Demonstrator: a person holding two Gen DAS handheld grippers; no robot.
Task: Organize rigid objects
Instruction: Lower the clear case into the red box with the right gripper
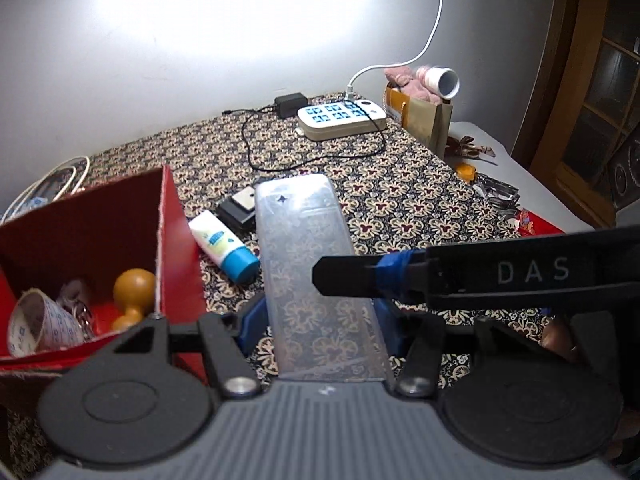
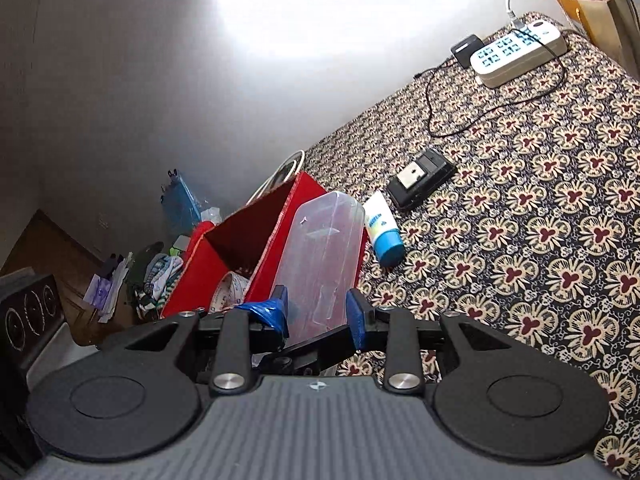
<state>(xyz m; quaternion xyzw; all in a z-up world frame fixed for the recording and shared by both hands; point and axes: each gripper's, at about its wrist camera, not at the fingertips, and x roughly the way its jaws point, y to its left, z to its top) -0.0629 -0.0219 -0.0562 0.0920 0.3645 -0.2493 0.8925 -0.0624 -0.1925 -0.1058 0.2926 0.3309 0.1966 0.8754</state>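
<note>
Left tool point(image 1: 316, 318) clamps clear plastic box point(image 1: 316, 272) across its width | right tool point(image 2: 318, 312) pinches same box point(image 2: 320, 256) by near edge | box held above worktop point(image 1: 400, 184), long axis pointing away | red bin point(image 1: 172, 240) just beside, to box's left

Place: home, lived-in room, looking like a bedroom or living room.
Surface: floral patterned cloth point(image 1: 400, 200) covering the table, centre frame.
Power: white power strip point(image 1: 342, 120) sitting upper centre.
Clutter: clothes pile point(image 2: 156, 276) lying on the floor, left of frame.
Furniture: wooden glazed cabinet point(image 1: 600, 92) standing at right edge.
</note>
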